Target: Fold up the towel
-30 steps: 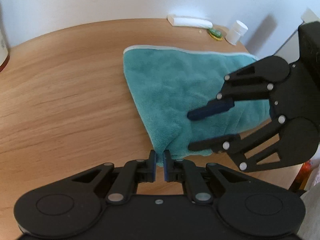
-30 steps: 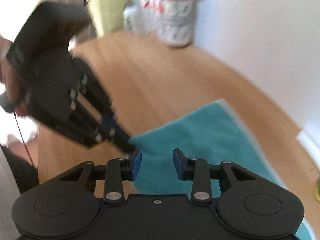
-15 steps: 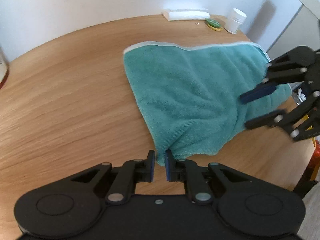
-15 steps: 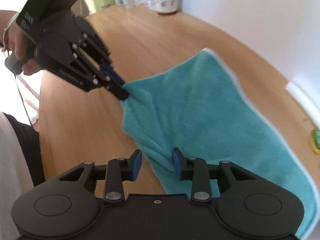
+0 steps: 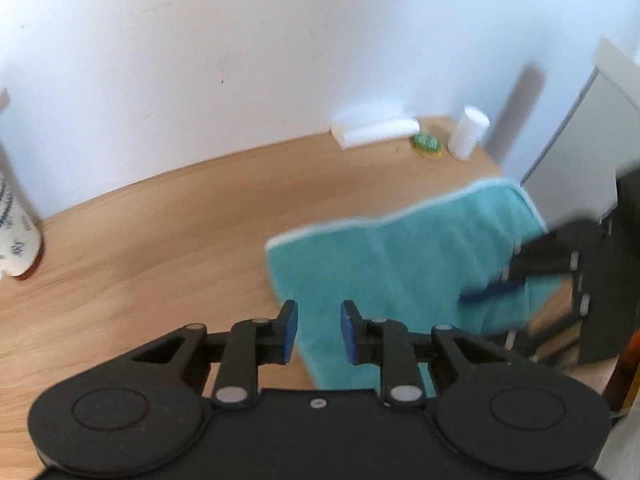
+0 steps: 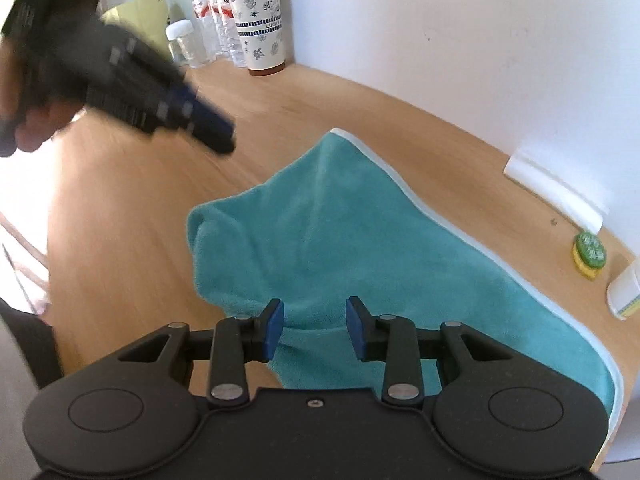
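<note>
A teal towel [image 6: 340, 236] with a white hem lies folded and rumpled on the round wooden table [image 6: 132, 208]. It also shows in the left wrist view [image 5: 400, 264]. My left gripper [image 5: 318, 330] is open and empty, raised above the towel's near corner. It appears blurred in the right wrist view [image 6: 212, 130], up and left of the towel. My right gripper [image 6: 314, 324] is open and empty, just above the towel's near edge. It shows in the left wrist view [image 5: 496, 304] over the towel's right end.
A patterned cup with a red lid [image 6: 260, 28], water bottles [image 6: 216, 20] and a small jar [image 6: 184, 42] stand at the back left. A white block [image 6: 556, 192], a green-yellow sponge [image 6: 588, 254] and a white jar [image 5: 468, 132] sit by the wall.
My left gripper has let go of the towel corner, opened and lifted away. The towel corner dropped onto the table. My right gripper stays open over the towel.
</note>
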Motion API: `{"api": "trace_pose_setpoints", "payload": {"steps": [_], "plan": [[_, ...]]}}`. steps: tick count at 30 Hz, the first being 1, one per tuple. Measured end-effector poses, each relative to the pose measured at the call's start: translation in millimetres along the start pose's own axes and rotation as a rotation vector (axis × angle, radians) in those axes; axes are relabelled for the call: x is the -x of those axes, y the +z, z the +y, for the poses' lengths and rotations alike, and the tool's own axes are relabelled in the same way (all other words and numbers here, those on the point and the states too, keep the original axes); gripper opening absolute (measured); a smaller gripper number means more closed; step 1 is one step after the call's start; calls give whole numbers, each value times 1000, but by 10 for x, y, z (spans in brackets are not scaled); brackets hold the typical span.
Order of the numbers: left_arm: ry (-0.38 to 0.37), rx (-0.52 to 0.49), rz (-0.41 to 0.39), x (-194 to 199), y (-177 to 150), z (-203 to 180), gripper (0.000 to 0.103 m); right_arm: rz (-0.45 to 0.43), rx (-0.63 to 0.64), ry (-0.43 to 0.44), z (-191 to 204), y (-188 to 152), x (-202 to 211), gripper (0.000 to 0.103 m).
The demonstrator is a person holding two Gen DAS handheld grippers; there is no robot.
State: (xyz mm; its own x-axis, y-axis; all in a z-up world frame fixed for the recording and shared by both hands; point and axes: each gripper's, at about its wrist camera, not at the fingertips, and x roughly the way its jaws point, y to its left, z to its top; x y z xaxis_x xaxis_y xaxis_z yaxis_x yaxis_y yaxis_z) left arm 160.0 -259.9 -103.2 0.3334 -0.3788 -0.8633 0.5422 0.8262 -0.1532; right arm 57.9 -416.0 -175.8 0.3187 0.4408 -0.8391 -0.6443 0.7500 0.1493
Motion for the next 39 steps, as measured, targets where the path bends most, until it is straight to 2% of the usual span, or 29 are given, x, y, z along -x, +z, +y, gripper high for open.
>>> {"api": "trace_pose_setpoints", "payload": {"steps": [2,7,9,11,18,20,22,25,28,33,39], "plan": [[4,-31,18,-164,-4,-145,23,5,9,-10,12,-28,-49,39],[78,-123,70,-609,-114,-395,22,5,3,-15,-50,-90,-38,39],[84,-176,59,-607,-162,-392,23,16,6,-18,-57,-87,-30,39],[102,-190,62,-598,-184,-343,35,45,21,-26,-83,-79,-19,39],[140,-231,56,-583,-250,-304,36,120,15,-49,-298,-293,179,39],[137,-201,62,-587,-226,-288,35,137,-6,-38,-380,-338,233,39],[135,-175,72,-594,-201,-277,35,142,-5,-37,-388,-336,235,39],[162,-221,72,-597,-204,-351,35,145,17,-44,-351,-308,216,39],[150,-192,87,-604,-176,-309,36,148,38,-50,-315,-281,197,41],[158,-230,82,-595,-200,-324,41,153,75,-61,-254,-235,166,41],[148,-230,89,-592,-206,-283,43,199,37,-41,-424,-366,322,38]]}}
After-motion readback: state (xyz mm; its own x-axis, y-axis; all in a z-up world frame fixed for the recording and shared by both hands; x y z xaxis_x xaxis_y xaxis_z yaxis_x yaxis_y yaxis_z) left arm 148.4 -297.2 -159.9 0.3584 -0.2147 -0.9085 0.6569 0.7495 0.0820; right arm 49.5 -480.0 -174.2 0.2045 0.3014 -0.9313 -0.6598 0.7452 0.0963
